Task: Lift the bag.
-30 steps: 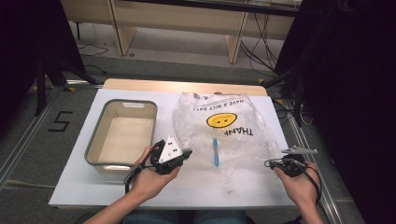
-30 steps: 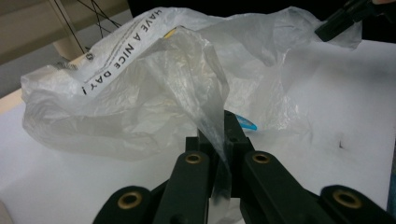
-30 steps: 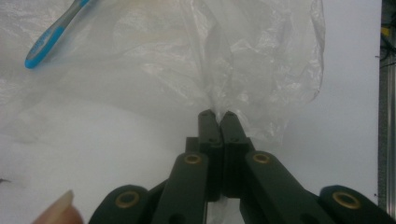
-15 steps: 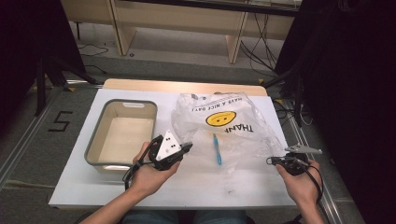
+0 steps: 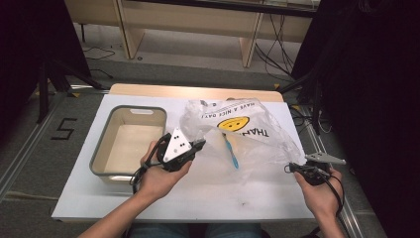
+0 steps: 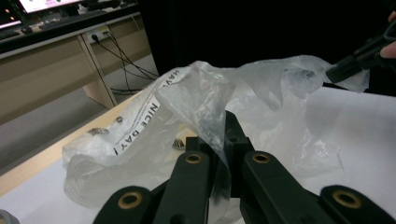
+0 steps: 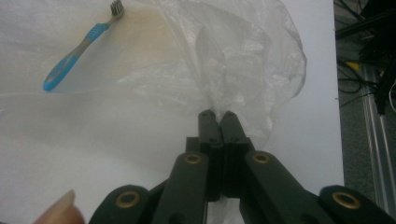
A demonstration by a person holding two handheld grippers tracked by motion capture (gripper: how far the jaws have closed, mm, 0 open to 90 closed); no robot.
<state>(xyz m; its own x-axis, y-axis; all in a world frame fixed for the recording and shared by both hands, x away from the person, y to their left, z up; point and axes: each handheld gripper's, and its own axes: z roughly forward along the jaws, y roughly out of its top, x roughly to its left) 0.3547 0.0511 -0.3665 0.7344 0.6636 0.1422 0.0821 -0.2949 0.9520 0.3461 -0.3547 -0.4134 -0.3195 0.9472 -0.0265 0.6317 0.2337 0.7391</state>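
A clear plastic bag (image 5: 247, 131) printed with a yellow smiley face lies crumpled on the white table (image 5: 208, 193). A blue toothbrush (image 5: 231, 151) lies in it, seen through the film (image 7: 77, 51). My left gripper (image 5: 200, 145) is shut on the bag's left edge and holds that edge up off the table; in the left gripper view the film (image 6: 201, 98) is pinched between the black jaws (image 6: 220, 140). My right gripper (image 5: 292, 167) is shut on the bag's right corner, low at the table's right edge, and the plastic bunches at its fingertips (image 7: 217, 115).
A grey rectangular bin (image 5: 101, 153) stands on the table's left half, close beside my left hand. A wooden strip (image 5: 193, 91) runs along the table's far edge. Desks and cables stand on the floor beyond. Dark curtains flank both sides.
My left gripper has risen and lifted the bag's left edge with it, and the toothbrush has shifted a little farther away. The right hand has stayed put.
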